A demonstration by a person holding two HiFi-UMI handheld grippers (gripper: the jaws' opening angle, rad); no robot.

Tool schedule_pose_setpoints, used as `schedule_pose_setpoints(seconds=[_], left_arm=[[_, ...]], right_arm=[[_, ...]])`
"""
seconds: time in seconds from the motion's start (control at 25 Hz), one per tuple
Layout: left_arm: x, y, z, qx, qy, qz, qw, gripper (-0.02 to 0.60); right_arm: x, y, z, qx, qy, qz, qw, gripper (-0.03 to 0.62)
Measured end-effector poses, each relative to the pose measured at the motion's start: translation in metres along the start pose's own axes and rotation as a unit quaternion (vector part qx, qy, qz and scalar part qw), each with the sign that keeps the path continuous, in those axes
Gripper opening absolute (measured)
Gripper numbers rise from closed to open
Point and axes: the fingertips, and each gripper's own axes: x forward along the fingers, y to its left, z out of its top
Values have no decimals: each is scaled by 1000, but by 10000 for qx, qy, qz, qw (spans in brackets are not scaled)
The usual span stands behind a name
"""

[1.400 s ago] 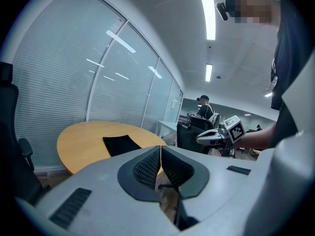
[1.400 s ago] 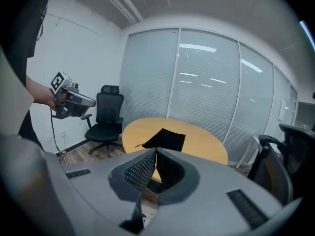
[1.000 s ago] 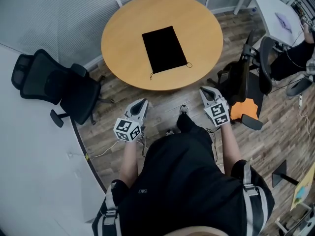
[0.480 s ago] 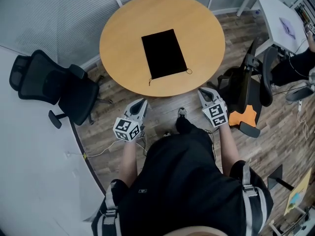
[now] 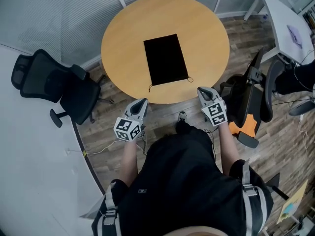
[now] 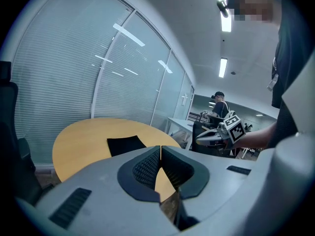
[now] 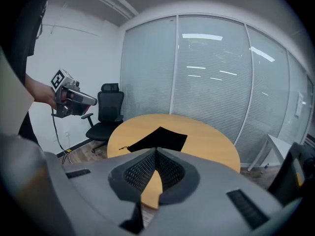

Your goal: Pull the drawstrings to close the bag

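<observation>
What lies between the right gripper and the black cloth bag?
Only bare round wooden tabletop and the black cloth bag's thin drawstring end, as the head view shows.

Right hand-held gripper moved up to the round wooden table edge, left hand-held gripper drawn closer too

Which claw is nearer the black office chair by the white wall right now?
Left. In the head view the left claw sits just right of the office chair. The right claw is farther off, across the person's body, at the table's near edge.
</observation>
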Motion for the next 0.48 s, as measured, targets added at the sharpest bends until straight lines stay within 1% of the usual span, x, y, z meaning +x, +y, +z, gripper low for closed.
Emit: schedule_pose_setpoints(seconds=[0.28,0.36,0.48], left_arm=[[21,9,3,-52,67,223,9997,17],[26,12,1,26,157,312,9994,17],[33,15,-4,276,359,446,9980,17]], right_arm=[[22,-23,0,-24,47,225,9997,60],[29,-29,0,-53,78,296,9995,60],[38,-37,-1,-111,103,404,9991,60]])
